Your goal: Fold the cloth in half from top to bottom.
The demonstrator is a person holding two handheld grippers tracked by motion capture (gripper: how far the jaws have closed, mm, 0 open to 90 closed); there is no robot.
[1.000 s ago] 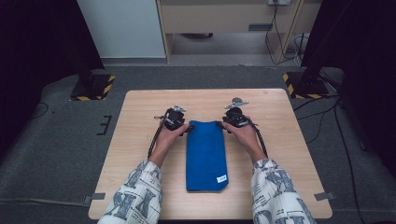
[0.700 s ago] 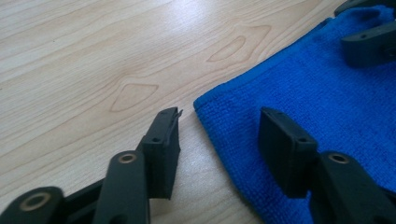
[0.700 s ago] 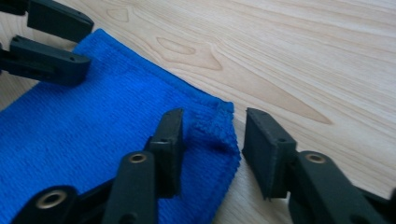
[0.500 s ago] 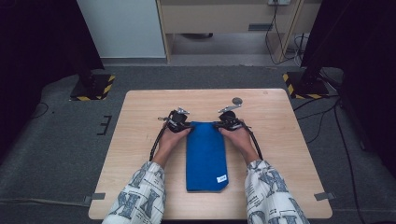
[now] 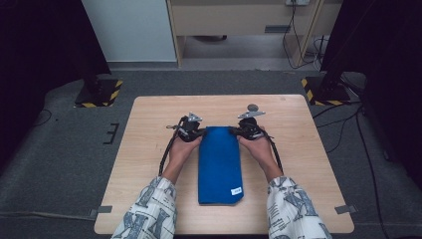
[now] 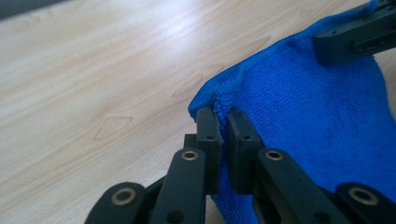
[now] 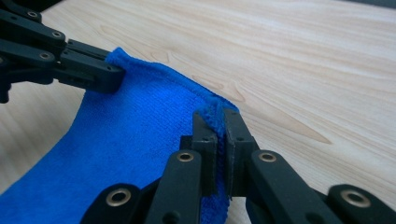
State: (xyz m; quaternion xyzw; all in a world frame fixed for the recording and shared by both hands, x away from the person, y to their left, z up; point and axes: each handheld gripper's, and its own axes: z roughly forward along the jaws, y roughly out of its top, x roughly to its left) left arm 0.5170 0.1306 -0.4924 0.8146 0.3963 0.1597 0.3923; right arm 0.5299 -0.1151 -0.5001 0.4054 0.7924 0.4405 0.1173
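Blue cloth (image 5: 219, 167) folded into a long strip, lying lengthwise down the middle of the wooden surface (image 5: 149, 149), near end toward the person, far end between the two hands. Small white tag (image 5: 236, 190) on the near right corner. Far edge lifted slightly off the wood at both corners, slack between them.

Left gripper (image 5: 195, 131) at the far left corner: jaws just closed, now pinched tight on the hemmed corner, fabric bunched between the pads in the left gripper view (image 6: 223, 122). Same grip seen from the right gripper view (image 7: 112, 74) as dark jaws clamped on the far corner.

Right gripper (image 5: 239, 131) at the far right corner: jaws likewise just closed, clamped on the corner hem, fold of cloth squeezed between the pads (image 7: 217, 119). Also visible top right in the left gripper view (image 6: 327, 44), biting the opposite corner.

Grey three-cornered plates on top of both grippers, cables trailing back along the forearms. Patterned sleeves (image 5: 149, 211) coming in from the near edge. Small dark round disc (image 5: 253, 106) on the surface just beyond the right gripper, apart from the cloth. Dark floor around, yellow-black striped stand bases (image 5: 99, 94) at both far corners.
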